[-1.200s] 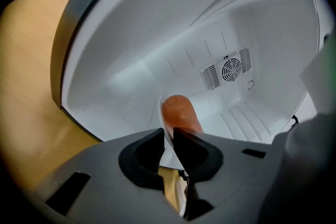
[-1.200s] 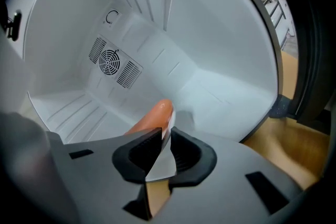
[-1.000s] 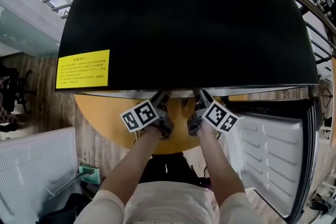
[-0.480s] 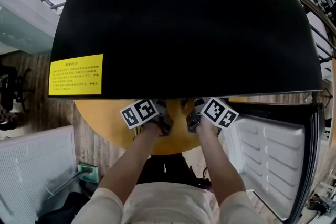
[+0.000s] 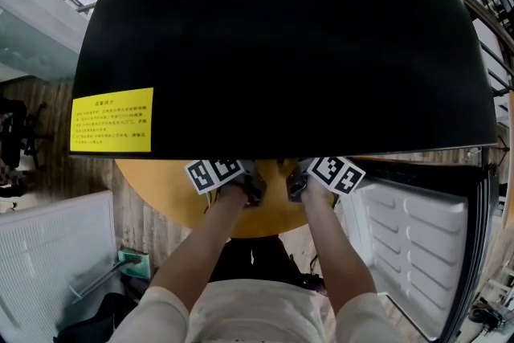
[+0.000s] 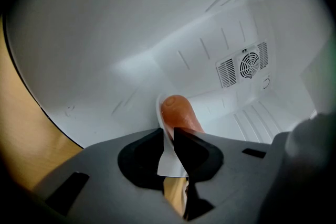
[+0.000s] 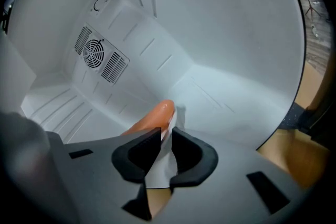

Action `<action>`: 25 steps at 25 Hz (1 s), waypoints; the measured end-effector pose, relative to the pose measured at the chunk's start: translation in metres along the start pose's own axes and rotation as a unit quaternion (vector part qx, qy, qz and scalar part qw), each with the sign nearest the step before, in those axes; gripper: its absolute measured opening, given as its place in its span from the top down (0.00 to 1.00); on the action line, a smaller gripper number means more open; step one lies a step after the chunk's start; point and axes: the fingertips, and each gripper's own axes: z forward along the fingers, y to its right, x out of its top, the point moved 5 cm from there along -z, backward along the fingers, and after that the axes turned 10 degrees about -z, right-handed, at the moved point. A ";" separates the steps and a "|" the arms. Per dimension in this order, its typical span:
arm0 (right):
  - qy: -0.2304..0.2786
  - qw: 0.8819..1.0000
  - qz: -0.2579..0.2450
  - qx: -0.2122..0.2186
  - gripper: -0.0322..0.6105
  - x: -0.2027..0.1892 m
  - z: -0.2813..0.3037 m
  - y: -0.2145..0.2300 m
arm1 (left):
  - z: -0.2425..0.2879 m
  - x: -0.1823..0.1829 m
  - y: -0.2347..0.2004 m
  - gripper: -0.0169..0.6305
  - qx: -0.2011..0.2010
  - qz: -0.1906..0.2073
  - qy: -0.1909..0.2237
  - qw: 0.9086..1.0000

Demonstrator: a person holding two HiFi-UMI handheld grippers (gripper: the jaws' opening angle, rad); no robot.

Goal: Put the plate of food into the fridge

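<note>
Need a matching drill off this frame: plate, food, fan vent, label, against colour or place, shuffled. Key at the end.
Things:
1. plate
2. food
3. fan vent
4. label

Colour or place:
A. yellow, on the fridge's black top
B. on the fridge's back wall
C. orange, lying on the plate
D. white, clamped between jaws on both sides

Pairs: 1-D, 2-C, 3-B, 4-A

Smooth black fridge top (image 5: 289, 36) with a faint sheen, matt yellow sticker (image 5: 111, 120), smooth white plastic fridge interior (image 6: 131, 34), ribbed white plastic door liner (image 5: 409, 237), thin smooth white plate (image 6: 167, 159), glossy orange sausage (image 6: 178, 113), smooth light wooden table (image 5: 161, 189), matt grey plastic left gripper (image 6: 168, 132)
</note>
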 end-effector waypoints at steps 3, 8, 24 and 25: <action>-0.003 1.000 -0.007 -0.004 0.83 0.000 0.001 0.001 | 0.001 0.000 -0.004 0.86 0.010 0.010 -0.002 1.000; -0.012 0.999 -0.027 -0.011 0.83 0.000 0.002 0.001 | 0.001 0.001 -0.006 0.86 0.018 0.025 -0.004 1.000; -0.017 0.994 -0.092 -0.055 0.80 -0.001 -0.001 0.003 | -0.002 -0.004 0.005 0.79 0.016 0.034 -0.013 0.999; -0.014 0.994 -0.096 -0.059 0.80 0.000 -0.003 0.003 | -0.002 -0.006 0.002 0.79 0.020 0.032 -0.017 0.999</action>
